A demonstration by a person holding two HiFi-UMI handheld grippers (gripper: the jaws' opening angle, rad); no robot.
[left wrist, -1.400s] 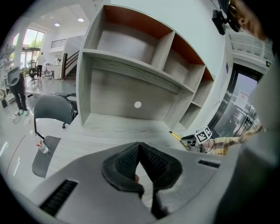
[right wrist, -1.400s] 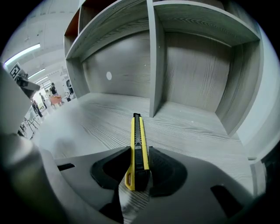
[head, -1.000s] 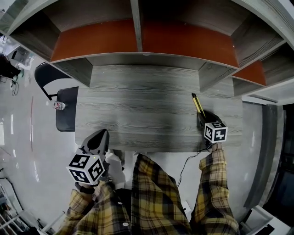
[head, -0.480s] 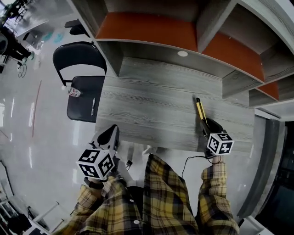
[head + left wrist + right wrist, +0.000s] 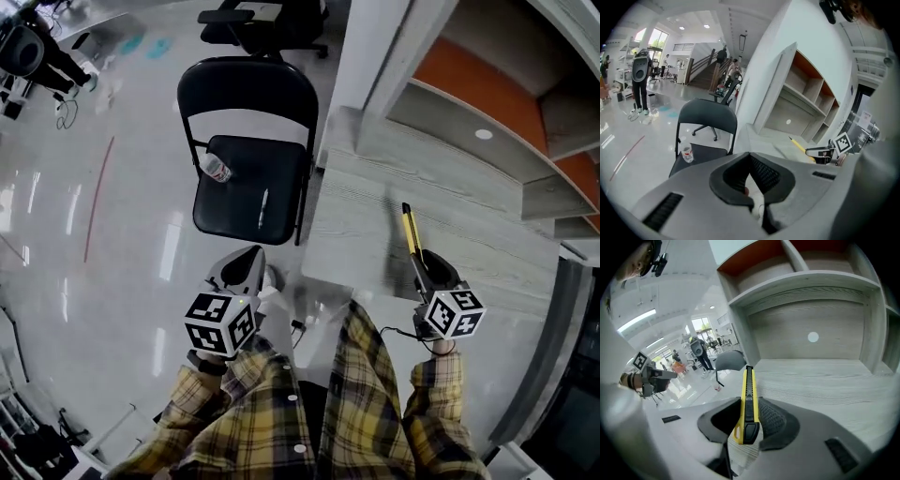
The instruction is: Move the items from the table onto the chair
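Right gripper view shows your right gripper (image 5: 746,420) clamped on the tail end of a yellow utility knife (image 5: 748,390), one pad on each flat side, with the long body running forward past the jaws. From the head view, the knife is in the air over the table (image 5: 469,225), closer to its near edge than to the shelf side. The chair (image 5: 246,89) stands just off the table's left edge. Its seat already carries a small bottle (image 5: 217,169) near the back-left corner and a thin pen-like item (image 5: 263,208) towards the right edge. The knife should handle as light and stiff, but its smooth sides will likely let it swivel between the pads, since you hold it by one end with most of the length hanging out front. A hold nearer mid-body would balance better; with this one, keep it level and move gently. Whether the blade is retracted can't be made out, so treat the tip as sharp and lay it flat on a bare part of the seat. Your left gripper (image 5: 751,176) is closed on nothing, off the table and just short of the seat's front edge.
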